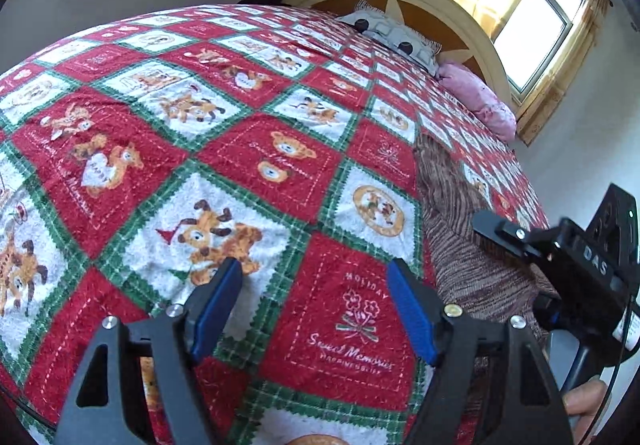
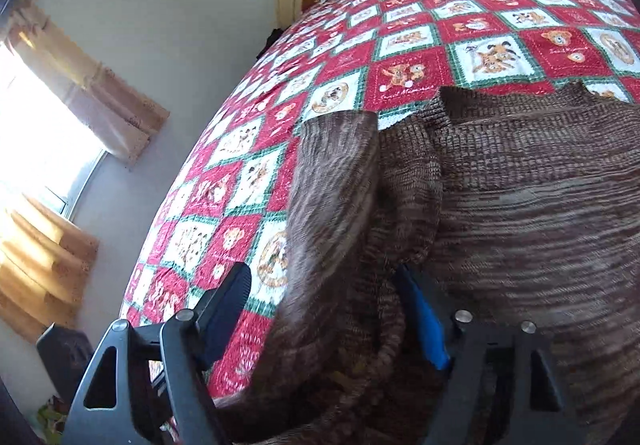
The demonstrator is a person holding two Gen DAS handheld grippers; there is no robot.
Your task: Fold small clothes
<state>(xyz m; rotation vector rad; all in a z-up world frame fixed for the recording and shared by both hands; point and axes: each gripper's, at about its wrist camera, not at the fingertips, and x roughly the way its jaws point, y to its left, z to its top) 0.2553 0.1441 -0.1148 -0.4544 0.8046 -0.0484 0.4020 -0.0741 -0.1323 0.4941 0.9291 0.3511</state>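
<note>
The left tongs (image 1: 314, 277) gape wide over the red, green and white patchwork quilt (image 1: 224, 149) with nothing between them, while the right tongs (image 2: 324, 285) stand wide open too, a sleeve of the brown knit sweater (image 2: 520, 185) hanging blurred in the gap, ungripped. The sweater lies spread on the bed from 12 to 3 o'clock of the right tongs, its near edge cut off. Toward 1 o'clock sit a grey pillow (image 1: 394, 35), a pink pillow (image 1: 478, 97), the arched headboard (image 1: 440, 1) and a curtained window (image 1: 536, 29).

Bed (image 1: 248, 149), brown knit garment (image 2: 540, 205), pillows (image 1: 400, 35)
</note>
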